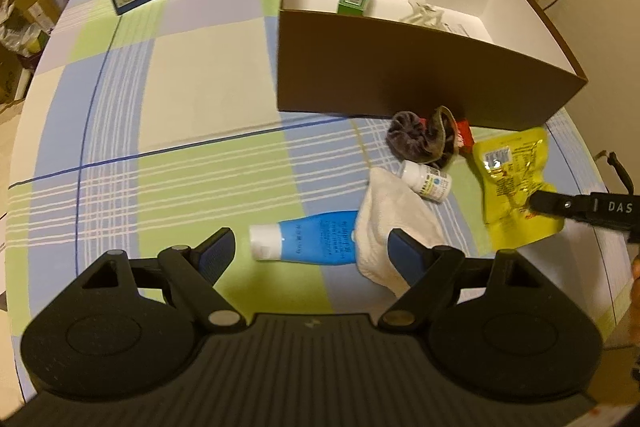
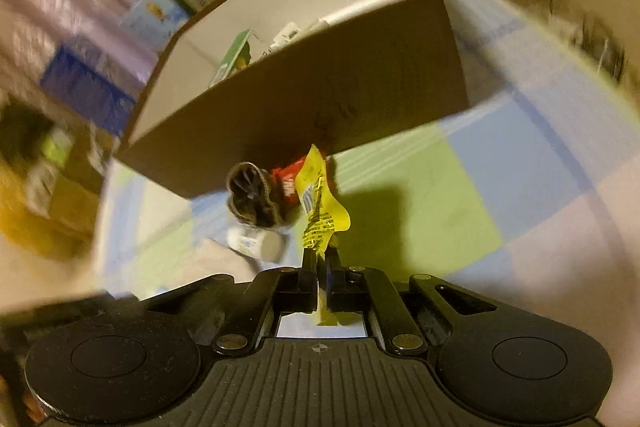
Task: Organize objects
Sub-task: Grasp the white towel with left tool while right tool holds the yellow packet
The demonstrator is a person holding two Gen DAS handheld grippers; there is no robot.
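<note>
Pinching the yellow packet (image 2: 318, 215) by its edge in my right gripper (image 2: 319, 267) lets it clear the box (image 1: 400, 75) wall, left gripper (image 1: 310, 247) waiting wide.

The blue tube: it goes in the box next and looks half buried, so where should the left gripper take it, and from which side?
Grip the blue tube across its bare middle, coming from above. It lies flat with its cap to the left, and the white cloth covers its tail, so avoid that end. The left gripper is open just before it.
</note>
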